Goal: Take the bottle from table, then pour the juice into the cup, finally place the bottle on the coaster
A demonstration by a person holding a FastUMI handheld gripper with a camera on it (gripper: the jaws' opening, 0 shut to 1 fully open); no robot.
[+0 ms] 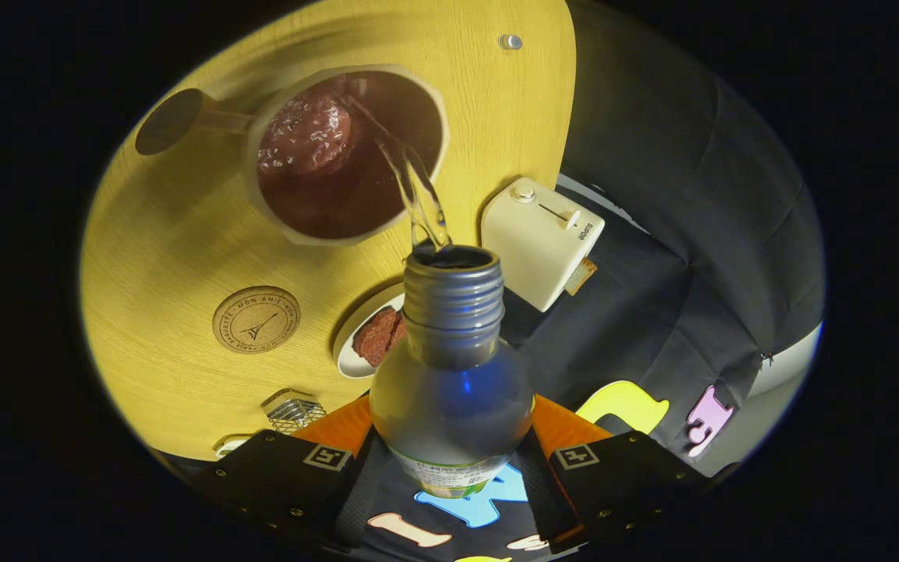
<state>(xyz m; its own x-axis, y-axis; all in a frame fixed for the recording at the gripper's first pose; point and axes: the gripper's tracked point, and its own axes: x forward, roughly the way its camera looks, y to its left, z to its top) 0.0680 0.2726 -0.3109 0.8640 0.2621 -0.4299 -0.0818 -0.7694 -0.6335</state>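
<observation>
In the gripper view, the clear, uncapped plastic bottle (451,382) tilts over the pale cup (344,152) on the yellow wooden table (161,234); a thin stream runs into dark juice; the gripper (449,460) clamps the bottle's body; the round cork coaster (256,319) lies beside the cup.

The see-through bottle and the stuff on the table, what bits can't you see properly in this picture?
Gripper view:
- Clear plastic bottle, clamped between the tool fingers: its base is hidden behind them.
- Cream ceramic cup: foam and dark juice hide the bottom.
- Small white plate: half hidden behind the bottle.
- Round cork coaster: its print is too small to read.
- Cream toaster: its far side is turned away.
</observation>
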